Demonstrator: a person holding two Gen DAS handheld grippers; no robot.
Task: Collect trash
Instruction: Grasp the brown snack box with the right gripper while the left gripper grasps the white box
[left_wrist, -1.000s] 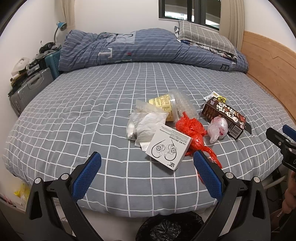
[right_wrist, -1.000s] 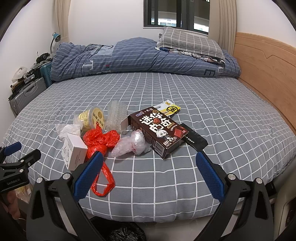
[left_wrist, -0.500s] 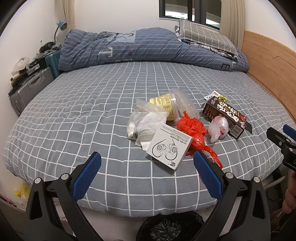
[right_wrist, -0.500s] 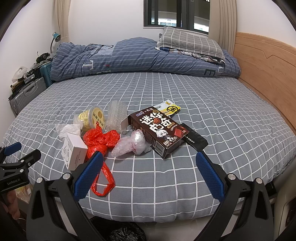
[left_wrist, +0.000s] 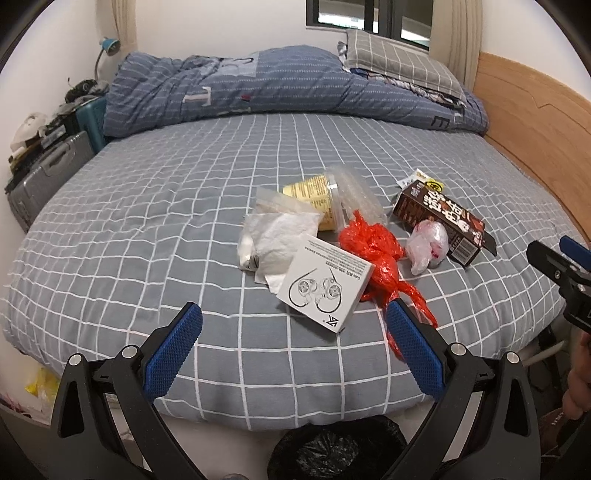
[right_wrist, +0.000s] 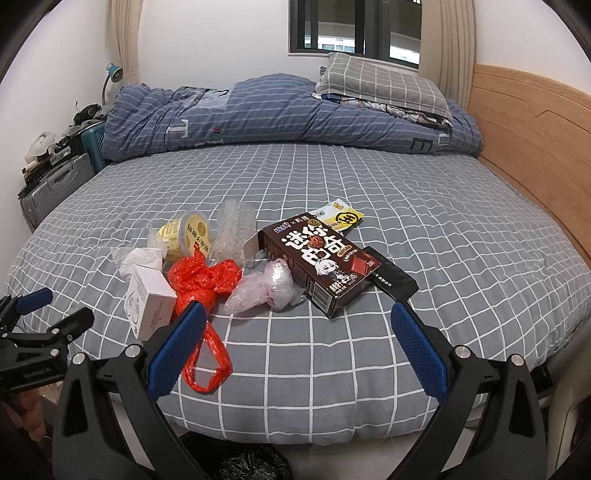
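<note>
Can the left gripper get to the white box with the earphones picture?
Probably yes. The left gripper is open, and the white box lies right ahead on the bed, top side free. Only the red bag touches its right edge.

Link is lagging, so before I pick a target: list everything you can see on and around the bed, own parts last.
white box: 1, white, near bed edge
red bag: 1, red, beside white box
tissue: 1, white, behind white box
yellow tub: 1, yellow, on its side
bubble wrap: 1, clear, beside tub
clear bag: 1, clear, mid-pile
chocolate box: 1, brown, open
yellow wrapper: 1, behind chocolate box
bin bag: 1, black, below bed edge
duvet: 1, blue, far side
left gripper: open
right gripper: open
</note>
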